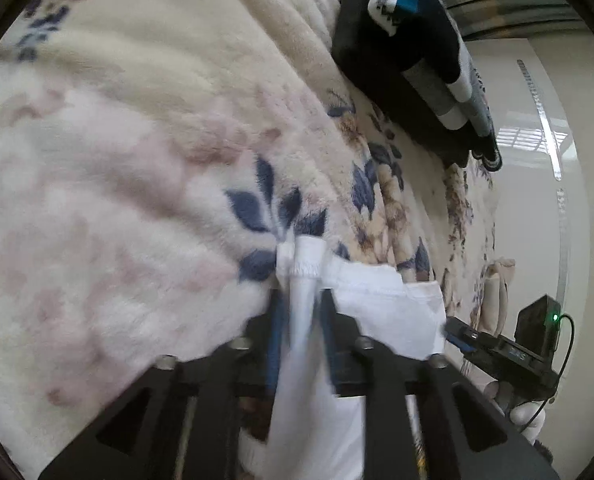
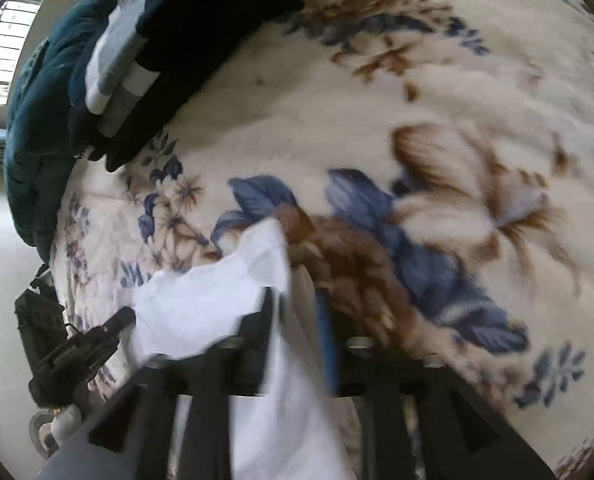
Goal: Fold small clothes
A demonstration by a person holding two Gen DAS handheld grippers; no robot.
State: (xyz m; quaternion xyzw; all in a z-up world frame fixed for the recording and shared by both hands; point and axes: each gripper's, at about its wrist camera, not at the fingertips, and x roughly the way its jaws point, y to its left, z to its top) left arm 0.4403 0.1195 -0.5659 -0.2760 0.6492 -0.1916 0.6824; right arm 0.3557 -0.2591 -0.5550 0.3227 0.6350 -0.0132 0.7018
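While both jaws pinch the small white cotton garment (image 1: 317, 360), keep left gripper (image 1: 301, 312) and right gripper (image 2: 297, 312) level, lowering it taut onto the floral fleece blanket (image 2: 377, 92).

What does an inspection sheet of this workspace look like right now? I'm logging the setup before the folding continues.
Surface: floral fleece blanket, cream with blue and brown flowers.
Job's things: white garment, held at both ends.
Clutter: stack of folded dark and striped clothes at the blanket's far edge.
Grippers: left gripper and right gripper each have jaws closed on the white garment.
Cables: black cable on the other gripper's housing.
Surroundings: pale floor, window.
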